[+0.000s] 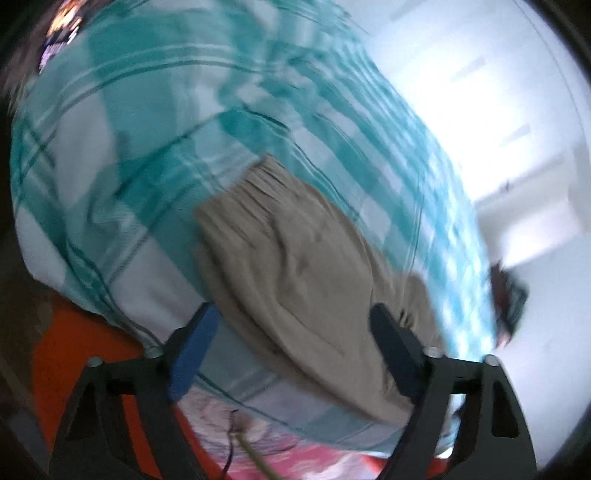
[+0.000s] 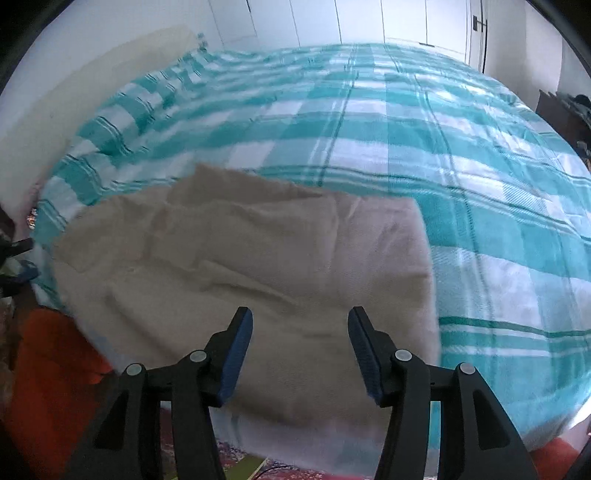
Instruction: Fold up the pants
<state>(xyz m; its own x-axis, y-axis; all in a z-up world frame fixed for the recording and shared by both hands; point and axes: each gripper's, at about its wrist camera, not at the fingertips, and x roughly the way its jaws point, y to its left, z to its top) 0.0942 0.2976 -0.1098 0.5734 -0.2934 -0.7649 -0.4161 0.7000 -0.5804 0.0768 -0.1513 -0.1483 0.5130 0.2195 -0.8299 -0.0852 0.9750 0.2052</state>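
Observation:
Beige pants lie on a bed with a teal and white checked blanket. In the left wrist view the gathered waistband points up and the cloth runs down between my fingers. My left gripper is open and empty just above the pants. In the right wrist view the pants lie folded and wrinkled near the bed's front edge. My right gripper is open and empty, hovering over their near part. The blanket spreads away behind.
An orange-red surface lies below the bed's edge, also in the right wrist view. A patterned rug with a cord sits under the bed edge. White walls and cupboard doors stand beyond the bed.

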